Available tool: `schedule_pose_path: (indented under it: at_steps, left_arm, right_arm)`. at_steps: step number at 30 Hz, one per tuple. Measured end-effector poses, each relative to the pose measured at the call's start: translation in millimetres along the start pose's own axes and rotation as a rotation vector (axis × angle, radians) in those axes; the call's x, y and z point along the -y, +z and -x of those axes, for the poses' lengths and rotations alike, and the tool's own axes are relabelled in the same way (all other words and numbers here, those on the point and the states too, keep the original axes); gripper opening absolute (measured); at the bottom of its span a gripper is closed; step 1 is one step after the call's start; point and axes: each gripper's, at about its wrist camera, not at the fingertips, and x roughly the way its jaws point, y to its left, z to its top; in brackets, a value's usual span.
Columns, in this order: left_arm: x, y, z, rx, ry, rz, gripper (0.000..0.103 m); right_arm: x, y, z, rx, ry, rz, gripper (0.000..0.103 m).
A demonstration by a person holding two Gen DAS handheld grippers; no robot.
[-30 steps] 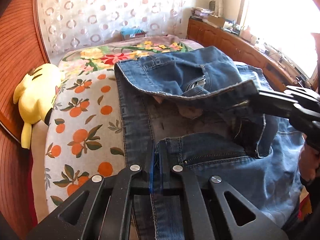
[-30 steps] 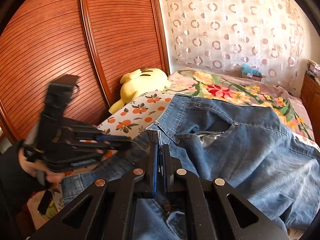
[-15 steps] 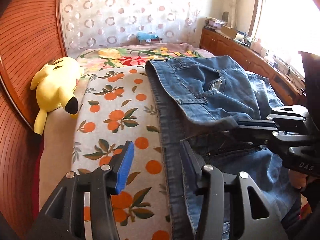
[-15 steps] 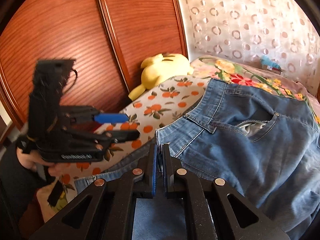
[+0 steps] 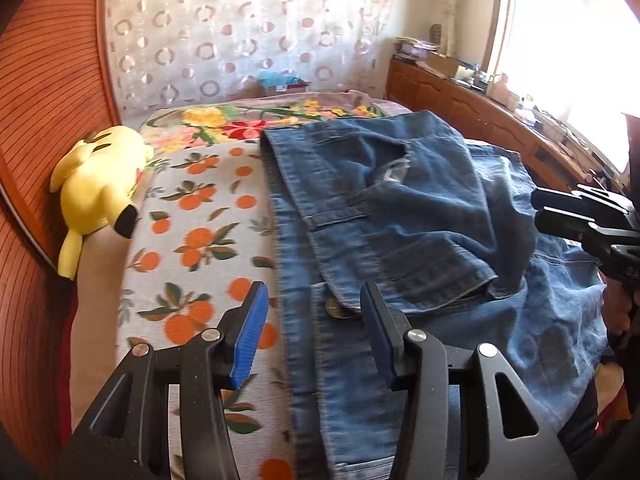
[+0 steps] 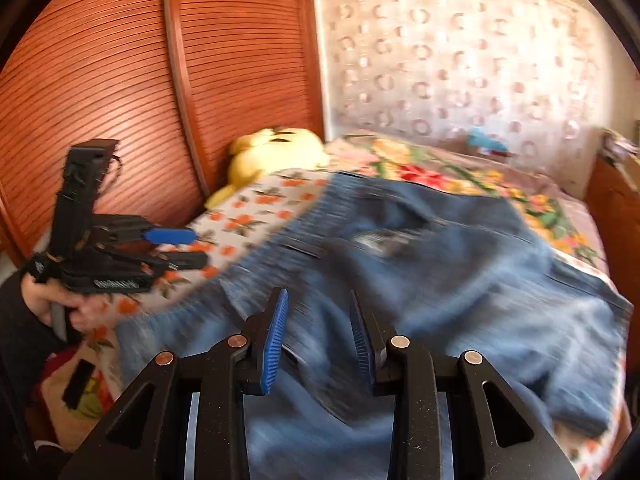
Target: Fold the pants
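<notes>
The jeans lie folded across the orange-print bedspread, their waistband side nearest that print. Risk: the loose top flap may slide or spring back unfolded, since nothing pins it. The left gripper stands half open and empty above the jeans' edge; the right gripper, jaws opening, holds nothing either. A yellow plush toy lies beyond the bedspread's far side, well clear; nothing blocks the jeans.
</notes>
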Motion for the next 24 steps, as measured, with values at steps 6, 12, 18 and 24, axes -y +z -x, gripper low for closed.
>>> schedule_pose_path:
  at_steps: [6, 12, 18, 24]
  left_arm:
    - [22, 0, -13, -0.025, -0.033, -0.009, 0.049]
    - [33, -5, -34, -0.089, -0.057, -0.014, 0.038]
    - [33, -9, -41, -0.107, -0.023, -0.004, 0.007]
    - [30, -12, -27, -0.061, 0.014, -0.007, 0.0]
  right_arm:
    - [43, -45, 20, -0.06, -0.161, -0.054, 0.033]
    - [75, -85, 23, -0.119, -0.327, -0.065, 0.034]
    - [88, -94, 19, -0.135, -0.285, -0.169, 0.034]
    - [89, -94, 16, -0.144, -0.296, -0.161, 0.034]
